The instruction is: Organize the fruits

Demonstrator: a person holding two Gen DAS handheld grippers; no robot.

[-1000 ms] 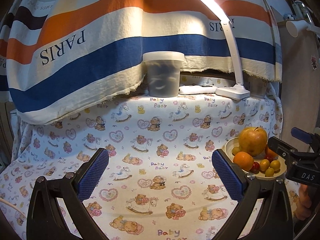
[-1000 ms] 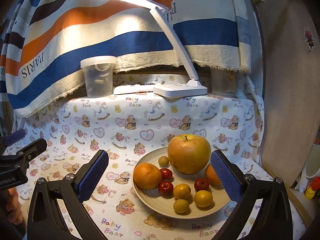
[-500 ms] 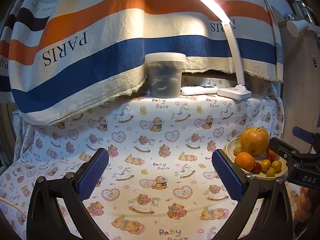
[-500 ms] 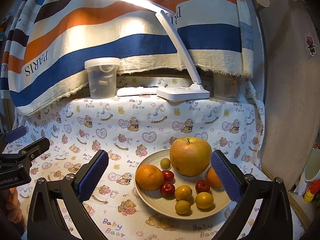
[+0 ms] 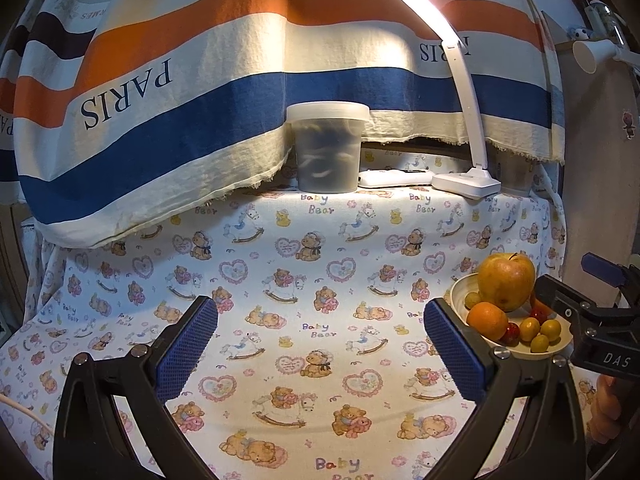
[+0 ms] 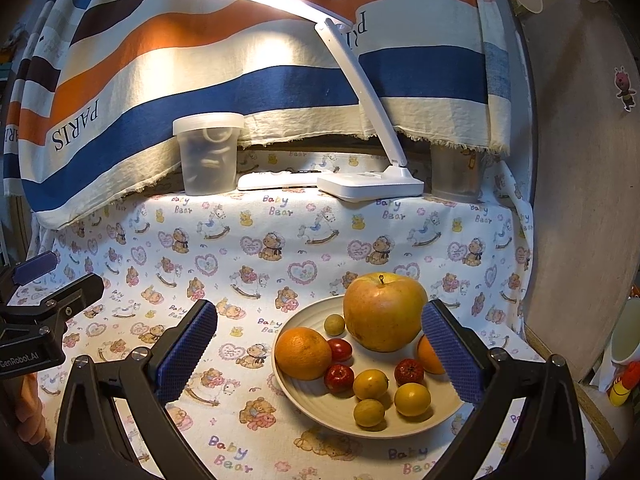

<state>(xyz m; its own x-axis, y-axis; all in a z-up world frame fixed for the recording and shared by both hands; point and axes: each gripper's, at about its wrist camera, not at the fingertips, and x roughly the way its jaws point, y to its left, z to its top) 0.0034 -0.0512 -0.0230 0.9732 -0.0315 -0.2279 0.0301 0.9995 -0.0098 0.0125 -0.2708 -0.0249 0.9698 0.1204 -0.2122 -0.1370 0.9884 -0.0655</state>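
Over the last second both views have drawn back slightly from the plate (image 6: 320,408). The left tool (image 5: 320,344), spread and empty, hangs left of it; the right tool (image 6: 320,344), spread, frames the apple (image 6: 384,312), oranges and small fruits already gathered there.

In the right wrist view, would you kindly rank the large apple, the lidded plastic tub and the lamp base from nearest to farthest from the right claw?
1. Large apple, on the plate, just ahead.
2. Lamp base, far back, centre-right.
3. Lidded plastic tub, far back, left; too close to the lamp base to call.
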